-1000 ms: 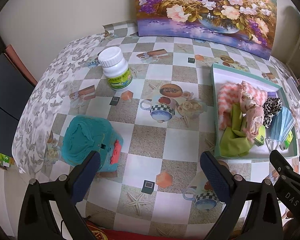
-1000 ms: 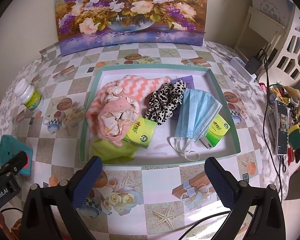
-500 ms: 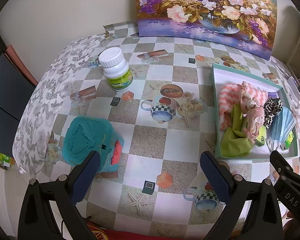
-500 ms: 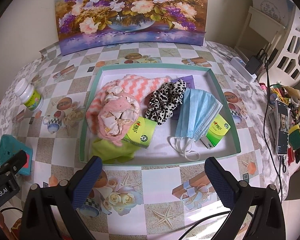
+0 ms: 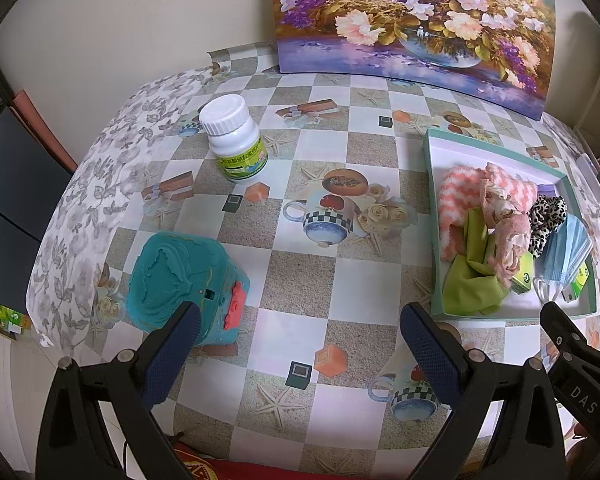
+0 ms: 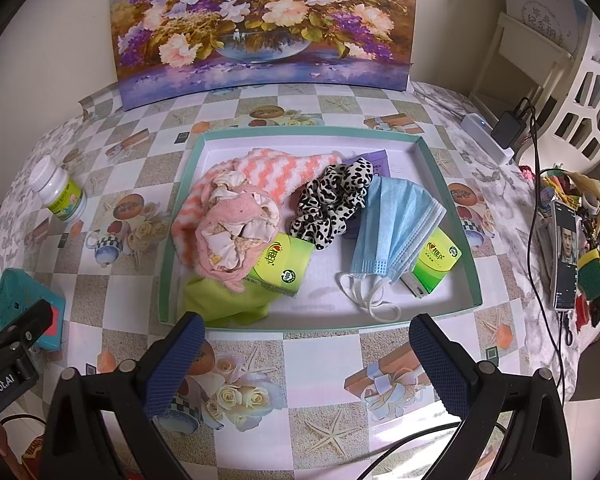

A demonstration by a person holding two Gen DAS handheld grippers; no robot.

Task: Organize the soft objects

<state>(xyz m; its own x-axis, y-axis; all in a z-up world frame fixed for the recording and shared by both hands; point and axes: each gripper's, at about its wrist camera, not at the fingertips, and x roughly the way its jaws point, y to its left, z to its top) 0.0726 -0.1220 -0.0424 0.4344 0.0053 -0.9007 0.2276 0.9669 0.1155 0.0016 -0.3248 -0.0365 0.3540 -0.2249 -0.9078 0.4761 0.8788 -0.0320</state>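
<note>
Now both hand-held grippers spread, empty; fuzzy striped sock (image 6: 260, 172), pleated mask (image 6: 396, 228) in tray (image 6: 456, 216).

"DAS" on the right gripper (image 5: 580, 364), "enRobot.AI" on the left gripper (image 6: 4, 360), bottle label (image 5: 244, 162) probably unreadable

On the tabletop (image 6: 324, 364) a tray (image 6: 444, 184) sits toward the right side, with a painting (image 6: 260, 24) propped along the far edge behind it. In the tray, a striped sock (image 6: 284, 170) lies at the far left, a crumpled cloth (image 6: 228, 232) on top of it, a scrunchie (image 6: 332, 200) in the middle and a face mask (image 6: 396, 228) to the right. One tissue pack (image 6: 282, 264) lies partly under the crumpled cloth, another tissue pack (image 6: 436, 264) under the mask; a flat cloth (image 6: 224, 300) fills the near left corner. Left of the tray a bottle (image 5: 236, 140) stands toward the far edge, and a box (image 5: 180, 280) sits near the left front corner
</note>
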